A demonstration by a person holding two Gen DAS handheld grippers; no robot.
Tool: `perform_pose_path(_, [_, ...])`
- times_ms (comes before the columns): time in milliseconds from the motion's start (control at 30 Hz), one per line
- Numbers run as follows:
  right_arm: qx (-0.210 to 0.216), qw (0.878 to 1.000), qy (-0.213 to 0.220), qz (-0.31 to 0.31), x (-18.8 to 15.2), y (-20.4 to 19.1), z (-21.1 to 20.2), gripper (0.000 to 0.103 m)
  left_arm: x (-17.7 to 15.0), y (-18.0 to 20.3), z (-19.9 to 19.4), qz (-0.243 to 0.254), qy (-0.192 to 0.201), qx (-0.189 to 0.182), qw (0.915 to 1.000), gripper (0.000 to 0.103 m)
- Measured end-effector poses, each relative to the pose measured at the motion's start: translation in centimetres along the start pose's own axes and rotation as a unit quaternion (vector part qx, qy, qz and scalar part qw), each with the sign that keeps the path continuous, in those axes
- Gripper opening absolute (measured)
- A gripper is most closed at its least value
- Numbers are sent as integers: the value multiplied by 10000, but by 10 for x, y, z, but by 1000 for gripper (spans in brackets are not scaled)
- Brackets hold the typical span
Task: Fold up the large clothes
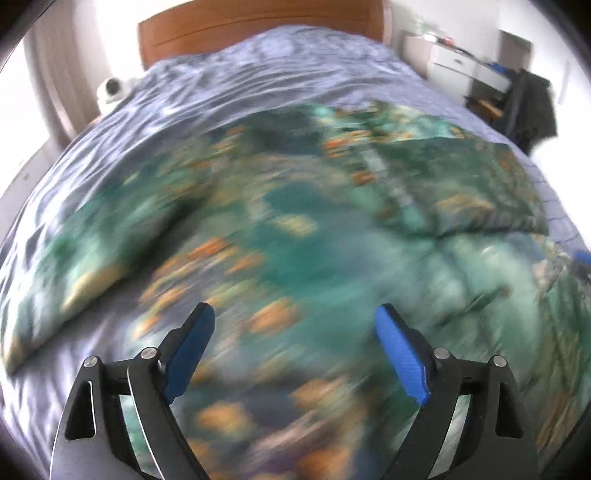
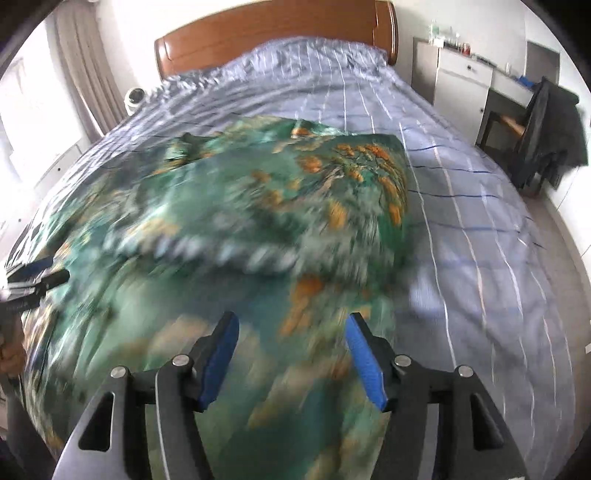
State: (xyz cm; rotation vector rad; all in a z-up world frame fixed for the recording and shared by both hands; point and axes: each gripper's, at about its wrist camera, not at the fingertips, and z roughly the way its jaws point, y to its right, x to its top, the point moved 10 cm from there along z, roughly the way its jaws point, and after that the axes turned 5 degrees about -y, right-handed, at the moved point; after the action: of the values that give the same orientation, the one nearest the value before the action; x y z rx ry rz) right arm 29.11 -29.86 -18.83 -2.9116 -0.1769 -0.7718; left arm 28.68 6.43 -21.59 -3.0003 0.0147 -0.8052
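A large green garment with orange flower print (image 1: 295, 229) lies spread over the bed, with one part folded over at the right (image 1: 461, 184). It also fills the right wrist view (image 2: 258, 221). Both views are motion-blurred. My left gripper (image 1: 295, 325) is open and empty, hovering just above the near part of the garment. My right gripper (image 2: 291, 332) is open and empty above the garment's near right part. The left gripper also shows at the left edge of the right wrist view (image 2: 33, 277).
The bed has a blue-grey checked cover (image 2: 461, 221) and a wooden headboard (image 2: 277, 33). A white cabinet (image 2: 461, 85) and a chair draped with a dark garment (image 2: 546, 129) stand at the right. A curtain (image 2: 88, 74) hangs at the left.
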Motion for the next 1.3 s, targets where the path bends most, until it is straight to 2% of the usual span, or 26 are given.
perform_pose_path(100, [-10,9998,172,-27,-27,-18,-23,62,-13,-53,-9,-607,-50,92,9981,90])
perform_pose_path(167, [11,9997,236,-22,-43,-31,-34,62,-21,-100,-12,-1204,-38,133,9926,90])
perform_pose_path(267, [44,9998,197,-95,-65,-52,-44,62,-33,-173,-10,-2388,69,6,9710,90])
perform_pose_path(333, [47,9996,153,-217,-78,-68,-48,62,-41,-216,-5,-3251,212,-164,9453,90])
perform_pose_path(400, [63,9992,134,-378,-85,-84,-53,62,-49,-257,3,-4065,354,-297,9125,90])
perform_pose_path(433, [79,9990,137,-423,-87,-89,-55,62,-52,-277,9,-4457,418,-360,8935,90])
perform_pose_path(533, [180,9981,104,-576,-95,-111,-58,62,-55,-308,25,-5002,458,-321,8641,89])
perform_pose_path(567, [228,9976,57,-648,-99,-120,-58,62,-55,-315,28,-5154,487,-263,8552,82])
perform_pose_path(600, [257,9972,33,-701,-102,-126,-57,62,-52,-320,29,-5263,543,-215,8483,69])
perform_pose_path(633, [277,9969,19,-739,-104,-131,-57,62,-48,-324,27,-5309,592,-118,8453,58])
perform_pose_path(667, [298,9965,-2,-783,-108,-136,-57,62,-45,-325,24,-5284,604,-25,8469,24])
perform_pose_path(700, [327,9960,-22,-835,-112,-141,-57,62,-38,-325,21,-5186,625,84,8527,13])
perform_pose_path(767, [354,9955,-21,-879,-117,-147,-59,62,-22,-320,2,-4767,739,501,8745,10])
perform_pose_path(833, [384,9953,-9,-886,-121,-150,-60,62,15,-295,-29,-3959,1017,1055,9065,10])
perform_pose_path(900, [419,9956,40,-837,-122,-151,-63,62,47,-270,-52,-3236,1286,1348,9277,9])
perform_pose_path(933, [443,9957,76,-804,-121,-150,-64,62,72,-241,-68,-2678,1483,1503,9401,9])
perform_pose_path(1000, [489,9960,177,-725,-119,-148,-68,62,107,-194,-86,-1859,1778,1622,9526,9])
perform_pose_path(1100, [481,9965,285,-617,-114,-142,-72,62,146,-115,-98,-855,2071,1557,9621,9])
perform_pose_path(1167, [480,9969,345,-522,-112,-136,-75,62,163,-66,-93,-304,2131,1478,9653,9])
perform_pose_path(1267, [457,9973,424,-384,-111,-126,-82,62,169,9,-70,493,2091,1414,9664,10])
perform_pose_path(1300, [432,9975,446,-330,-113,-121,-84,62,166,34,-57,746,2011,1375,9670,13])
